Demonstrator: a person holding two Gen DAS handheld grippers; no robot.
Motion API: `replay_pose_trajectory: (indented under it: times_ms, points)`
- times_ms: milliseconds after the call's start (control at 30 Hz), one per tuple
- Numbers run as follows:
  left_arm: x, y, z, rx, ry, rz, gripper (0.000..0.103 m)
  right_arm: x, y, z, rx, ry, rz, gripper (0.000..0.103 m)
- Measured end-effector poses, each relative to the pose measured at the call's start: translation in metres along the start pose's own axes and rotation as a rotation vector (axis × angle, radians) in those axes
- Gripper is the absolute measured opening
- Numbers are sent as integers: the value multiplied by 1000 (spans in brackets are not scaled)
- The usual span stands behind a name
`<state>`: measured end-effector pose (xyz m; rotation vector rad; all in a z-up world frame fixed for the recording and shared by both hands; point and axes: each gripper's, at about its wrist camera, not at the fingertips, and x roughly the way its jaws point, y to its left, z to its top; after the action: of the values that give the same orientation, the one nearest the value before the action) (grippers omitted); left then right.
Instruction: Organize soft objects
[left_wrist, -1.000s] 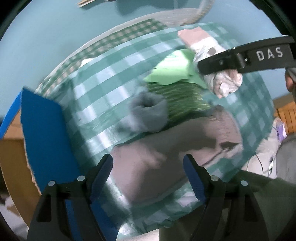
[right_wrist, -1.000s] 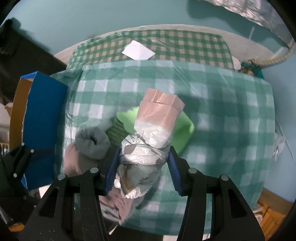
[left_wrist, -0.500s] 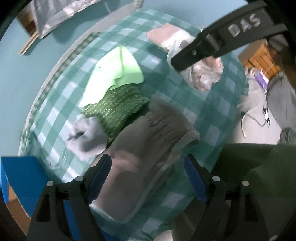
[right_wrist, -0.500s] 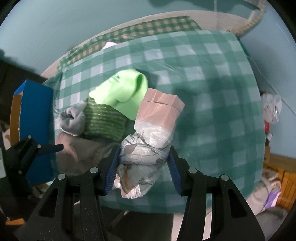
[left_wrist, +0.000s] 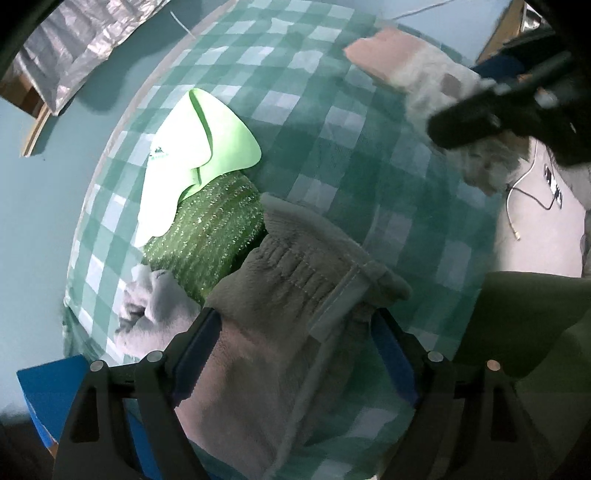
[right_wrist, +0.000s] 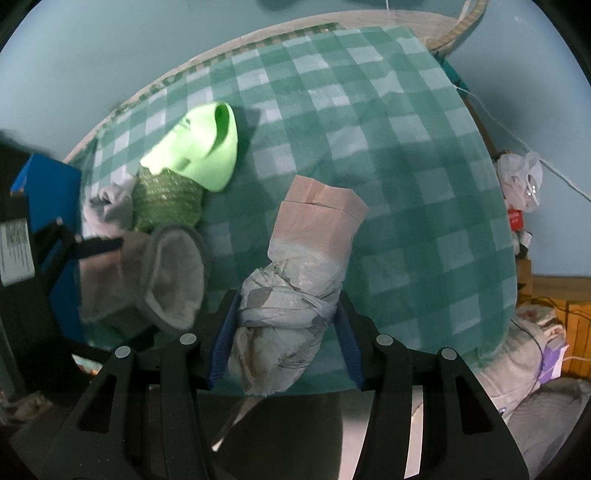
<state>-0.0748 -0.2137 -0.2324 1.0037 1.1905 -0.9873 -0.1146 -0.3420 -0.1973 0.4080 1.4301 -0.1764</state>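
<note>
My right gripper (right_wrist: 284, 328) is shut on a knotted grey-and-pink plastic bag bundle (right_wrist: 299, 273), held above the checked table; the bundle also shows in the left wrist view (left_wrist: 436, 85). My left gripper (left_wrist: 295, 354) is open, its fingers on either side of a grey fleece garment (left_wrist: 291, 302) that also shows in the right wrist view (right_wrist: 162, 277). A light green beanie (left_wrist: 192, 147) (right_wrist: 203, 147), a sparkly green knit piece (left_wrist: 207, 229) (right_wrist: 166, 199) and a rolled grey sock (left_wrist: 155, 302) (right_wrist: 107, 203) lie behind it.
The round table wears a green checked cloth (right_wrist: 388, 155). A blue box (left_wrist: 51, 395) (right_wrist: 48, 184) stands at the table's left edge. Cables and bags (right_wrist: 521, 184) lie on the floor to the right.
My left gripper has moved in over the grey fleece garment, which now lies between its fingers. My right gripper has drawn back and rightward with the bag bundle still held.
</note>
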Motion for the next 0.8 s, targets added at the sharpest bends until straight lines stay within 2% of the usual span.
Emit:
replay_pose_trajectory:
  times_ms: [133,233,333,400,433,500,600,800]
  points:
    - [9,-2,4,12,16,10,85,5,-4,-11,39,4,20,51]
    - [14,-2,7,8,22,3,77,8,-5,-17,69,5,34,51]
    - [13,-1,9,-8,12,-11,64,8,-6,-20,76,8,39,51]
    - [10,1,8,-20,0,-18,49,9,-6,-22,74,11,42,51]
    - [8,2,7,-31,-9,-23,46,9,-5,-22,72,12,43,51]
    - [2,8,5,-53,-21,-35,30,9,-3,-23,65,13,45,51]
    - [-8,19,1,-100,-40,-52,25,6,-1,-23,44,10,50,51]
    - [-33,39,-8,-207,-87,-83,25,1,12,-17,-19,5,40,51]
